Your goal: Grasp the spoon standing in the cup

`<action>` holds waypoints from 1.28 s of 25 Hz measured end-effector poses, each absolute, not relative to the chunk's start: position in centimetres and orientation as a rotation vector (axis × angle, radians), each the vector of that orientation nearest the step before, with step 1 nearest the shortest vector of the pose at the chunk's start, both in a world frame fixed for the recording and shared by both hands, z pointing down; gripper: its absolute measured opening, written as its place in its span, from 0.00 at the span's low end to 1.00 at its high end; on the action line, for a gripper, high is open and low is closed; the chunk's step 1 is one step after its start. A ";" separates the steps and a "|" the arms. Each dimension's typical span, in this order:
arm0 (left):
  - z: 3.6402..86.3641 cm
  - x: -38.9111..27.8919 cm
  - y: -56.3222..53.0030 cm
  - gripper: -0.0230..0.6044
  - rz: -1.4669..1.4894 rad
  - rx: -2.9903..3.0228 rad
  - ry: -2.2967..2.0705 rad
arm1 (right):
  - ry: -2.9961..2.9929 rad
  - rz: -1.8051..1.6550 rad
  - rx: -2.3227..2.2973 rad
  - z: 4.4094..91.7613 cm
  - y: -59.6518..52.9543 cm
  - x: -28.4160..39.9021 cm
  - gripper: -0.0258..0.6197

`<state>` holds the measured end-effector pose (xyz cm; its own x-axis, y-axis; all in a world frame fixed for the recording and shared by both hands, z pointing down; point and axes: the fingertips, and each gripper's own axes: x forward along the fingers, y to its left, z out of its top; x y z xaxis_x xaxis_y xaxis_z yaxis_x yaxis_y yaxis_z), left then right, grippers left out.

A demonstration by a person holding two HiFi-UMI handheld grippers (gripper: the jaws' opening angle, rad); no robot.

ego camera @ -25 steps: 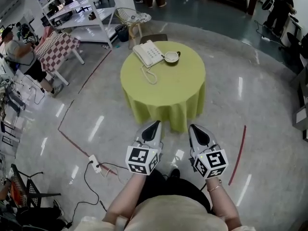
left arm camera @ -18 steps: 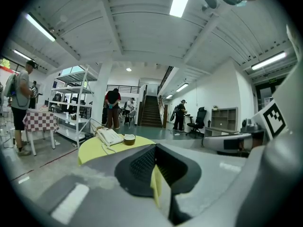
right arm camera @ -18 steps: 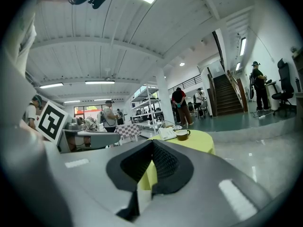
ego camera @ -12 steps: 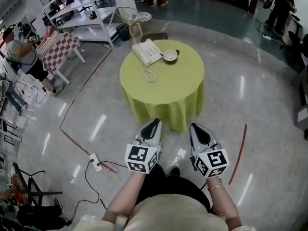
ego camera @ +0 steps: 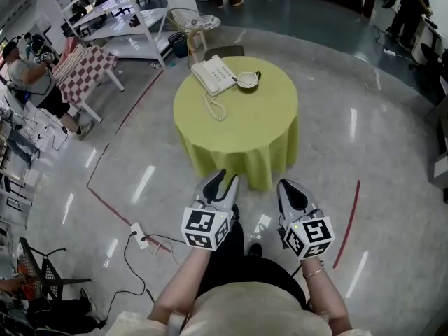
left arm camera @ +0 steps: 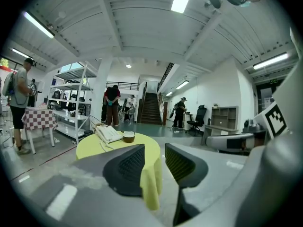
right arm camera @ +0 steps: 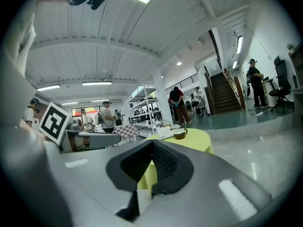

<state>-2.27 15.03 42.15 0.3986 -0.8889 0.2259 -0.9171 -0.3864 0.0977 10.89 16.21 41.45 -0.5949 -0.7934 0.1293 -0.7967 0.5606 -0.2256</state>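
Head view: one cup on one round table at 12 o'clock, one phone at the cup's 9 — spoon too small to make out. Walk closer, then come down from above.

Left gripper view: left gripper opening, nothing between the jaws.

Right gripper view: right gripper closed, empty.

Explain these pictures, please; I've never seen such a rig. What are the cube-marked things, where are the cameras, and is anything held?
A person wears a downward-looking head camera and holds a two-jaw gripper in each hand; the cubes are part of them. The other two pictures come from cameras on the grippers. The left gripper is opening its jaws, nothing between them; the right gripper is shut, empty. Ahead, a round table in yellow-green cloth carries a telephone and a cup.
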 end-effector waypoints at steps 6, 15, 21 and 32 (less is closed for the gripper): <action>42.6 -3.2 12.6 0.26 0.199 2.443 -1.611 | -2.756 0.404 1.420 41.7 14.5 10.5 0.04; 43.2 -4.4 6.2 0.27 0.205 2.445 -1.587 | -2.711 0.421 1.451 42.5 9.2 9.9 0.04; 44.3 -5.6 1.4 0.27 0.230 2.452 -1.543 | -2.684 0.439 1.450 43.6 4.5 8.2 0.04; 45.5 -8.3 -8.3 0.27 0.278 2.432 -1.501 | -2.628 0.479 1.487 44.6 -4.6 5.5 0.04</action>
